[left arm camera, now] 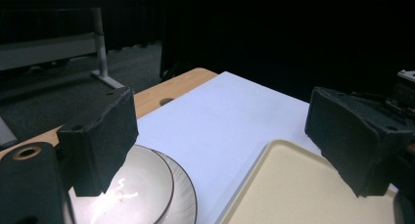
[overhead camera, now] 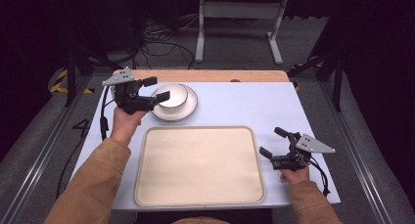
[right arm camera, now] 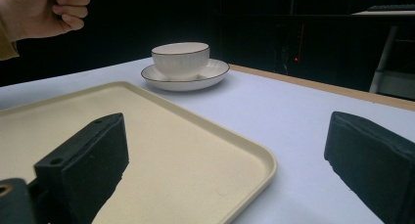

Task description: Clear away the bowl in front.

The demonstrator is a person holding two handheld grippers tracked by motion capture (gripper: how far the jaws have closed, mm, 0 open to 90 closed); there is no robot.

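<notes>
A white bowl (overhead camera: 173,93) with a dark rim stands on a white plate (overhead camera: 182,112) at the table's far left. My left gripper (overhead camera: 157,87) hovers open just above the bowl's left edge, and nothing is between its jaws. In the left gripper view the bowl (left arm camera: 142,185) and plate (left arm camera: 185,197) lie under the left jaw. A cream tray (overhead camera: 199,165) lies empty at the front centre. My right gripper (overhead camera: 272,142) rests open by the tray's right edge. The right gripper view looks across the tray (right arm camera: 147,131) to the bowl (right arm camera: 180,58) and plate (right arm camera: 188,80).
A pale blue cover (overhead camera: 244,104) lies over the table, with a wooden strip (overhead camera: 215,76) along the far edge. Beyond it are cables (overhead camera: 156,43) on the floor and a grey metal frame (overhead camera: 240,18). The person's left hand (right arm camera: 44,11) is in the right gripper view.
</notes>
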